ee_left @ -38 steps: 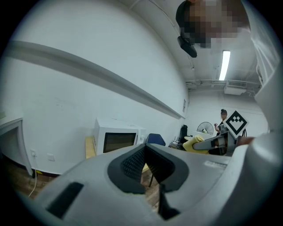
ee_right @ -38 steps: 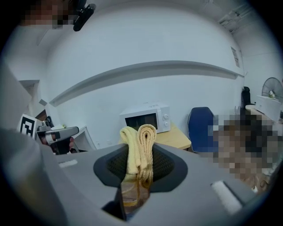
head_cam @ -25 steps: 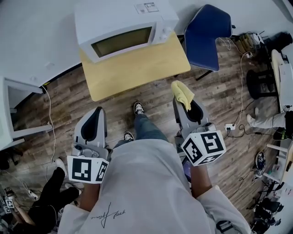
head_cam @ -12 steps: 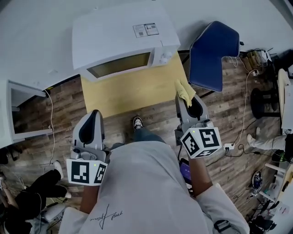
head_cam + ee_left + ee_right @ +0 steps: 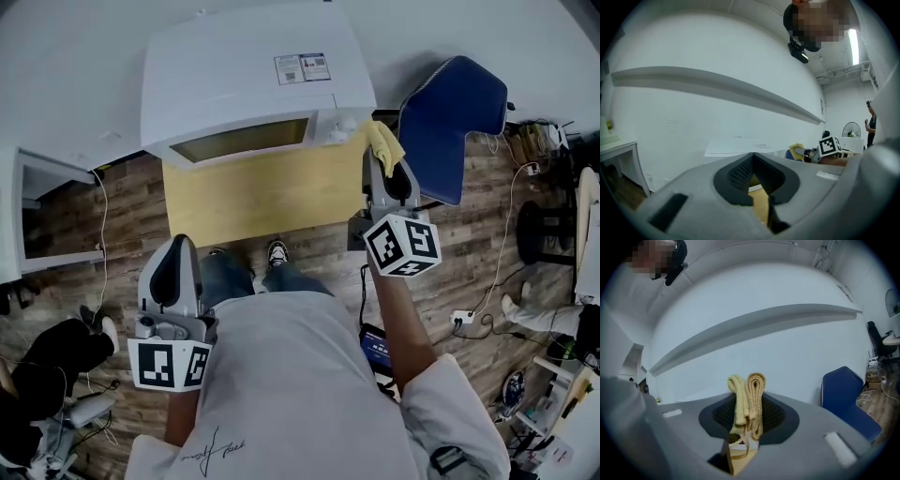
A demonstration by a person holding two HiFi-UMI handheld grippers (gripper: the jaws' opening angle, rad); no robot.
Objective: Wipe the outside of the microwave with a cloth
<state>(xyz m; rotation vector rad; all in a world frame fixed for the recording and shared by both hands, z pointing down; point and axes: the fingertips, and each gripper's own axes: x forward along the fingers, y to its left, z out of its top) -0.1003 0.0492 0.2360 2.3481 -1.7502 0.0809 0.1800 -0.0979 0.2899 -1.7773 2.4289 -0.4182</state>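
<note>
The white microwave (image 5: 253, 84) stands at the back of a yellow table (image 5: 262, 192), its door window facing me. My right gripper (image 5: 386, 161) is raised at the microwave's front right corner, beside the control knobs, and is shut on a folded yellow cloth (image 5: 382, 141). In the right gripper view the cloth (image 5: 747, 397) sticks up in two folds from between the pads. My left gripper (image 5: 178, 248) hangs low in front of the table's left part, shut and empty. In the left gripper view the microwave (image 5: 740, 146) and the cloth (image 5: 797, 151) lie ahead of it.
A blue chair (image 5: 455, 122) stands right of the table, close to my right gripper. A white cabinet (image 5: 37, 216) is at the left. Cables and a power strip (image 5: 464, 317) lie on the wooden floor. A person in dark clothes (image 5: 47, 356) is at the lower left.
I have stepped closer to the table. The right gripper has carried the cloth forward to the microwave's front right corner. The left gripper has dropped back and lower.
</note>
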